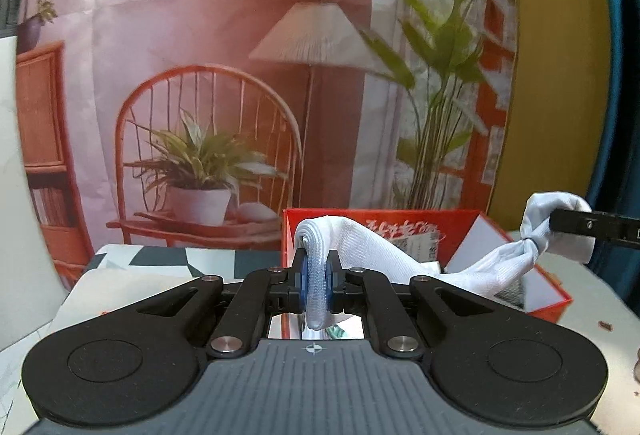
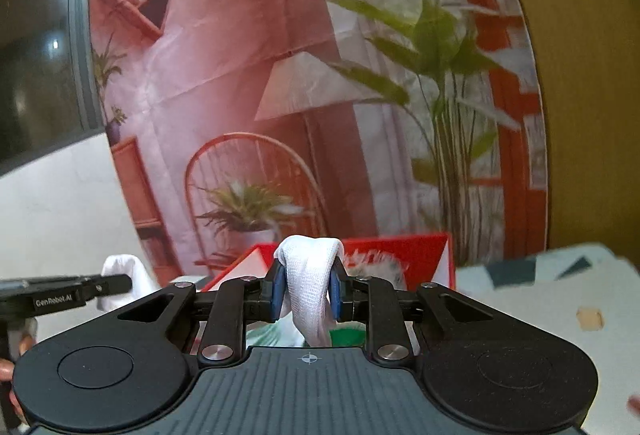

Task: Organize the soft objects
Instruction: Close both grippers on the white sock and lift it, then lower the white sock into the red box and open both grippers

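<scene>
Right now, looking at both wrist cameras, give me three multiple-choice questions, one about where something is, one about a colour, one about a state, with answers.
1. Where is the open cardboard box?
A. Behind the grippers, on the table
B. On the floor
C. On a shelf

2. What colour is the box's outside?
A. Green
B. Red
C. Black

3. How is the white knitted cloth held?
A. Lying loose in the box
B. By one gripper only
C. Pinched by both grippers, spanning between them

Answers:
1 A: the open cardboard box stands on the table beyond the fingers.
2 B: its walls are red.
3 C: the left gripper clamps one end of the white knitted cloth, and the right gripper clamps the other.
</scene>
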Action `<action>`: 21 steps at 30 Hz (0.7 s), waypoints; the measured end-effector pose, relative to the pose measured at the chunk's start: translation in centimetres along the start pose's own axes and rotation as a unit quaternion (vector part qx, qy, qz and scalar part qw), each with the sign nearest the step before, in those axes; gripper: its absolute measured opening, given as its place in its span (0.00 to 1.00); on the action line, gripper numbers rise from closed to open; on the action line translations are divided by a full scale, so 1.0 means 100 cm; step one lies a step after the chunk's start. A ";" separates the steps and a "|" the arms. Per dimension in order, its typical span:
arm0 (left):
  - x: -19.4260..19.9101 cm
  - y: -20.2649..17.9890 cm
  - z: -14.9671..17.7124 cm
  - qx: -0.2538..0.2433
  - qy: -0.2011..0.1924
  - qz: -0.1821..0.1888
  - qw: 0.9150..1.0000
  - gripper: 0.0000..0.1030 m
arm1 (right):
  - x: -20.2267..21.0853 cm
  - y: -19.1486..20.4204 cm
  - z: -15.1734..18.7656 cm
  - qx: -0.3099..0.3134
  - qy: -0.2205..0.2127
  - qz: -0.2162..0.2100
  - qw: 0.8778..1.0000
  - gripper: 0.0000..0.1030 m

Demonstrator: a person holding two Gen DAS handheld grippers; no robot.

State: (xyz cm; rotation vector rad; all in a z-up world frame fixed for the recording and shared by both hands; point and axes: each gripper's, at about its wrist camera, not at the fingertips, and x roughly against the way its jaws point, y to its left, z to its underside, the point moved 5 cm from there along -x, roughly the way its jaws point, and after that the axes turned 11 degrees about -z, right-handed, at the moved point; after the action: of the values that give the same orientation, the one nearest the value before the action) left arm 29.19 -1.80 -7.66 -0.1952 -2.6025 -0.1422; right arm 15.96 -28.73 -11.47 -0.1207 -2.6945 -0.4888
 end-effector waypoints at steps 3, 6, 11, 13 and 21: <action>-0.023 -0.009 0.004 -0.023 0.027 -0.004 0.999 0.09 | -0.019 -0.010 -0.002 0.011 0.022 0.021 0.999 0.20; -0.042 -0.016 0.017 -0.046 0.056 -0.004 0.997 0.09 | -0.035 -0.018 0.008 0.016 0.057 0.031 0.998 0.20; -0.062 -0.017 0.027 -0.045 0.080 -0.003 0.996 0.09 | -0.056 -0.019 0.028 0.047 0.112 0.041 0.992 0.20; -0.065 -0.017 0.028 -0.049 0.083 -0.001 0.995 0.09 | -0.064 -0.022 0.034 0.050 0.129 0.044 0.989 0.20; -0.082 -0.031 0.042 -0.084 0.115 0.011 0.990 0.09 | -0.081 -0.025 0.044 0.051 0.167 0.041 0.984 0.20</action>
State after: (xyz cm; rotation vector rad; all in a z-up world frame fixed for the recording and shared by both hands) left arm 33.64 -5.16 -15.61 -0.2514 -2.3574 -0.3549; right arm 21.43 -29.64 -19.27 -0.1097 -2.3688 -0.3119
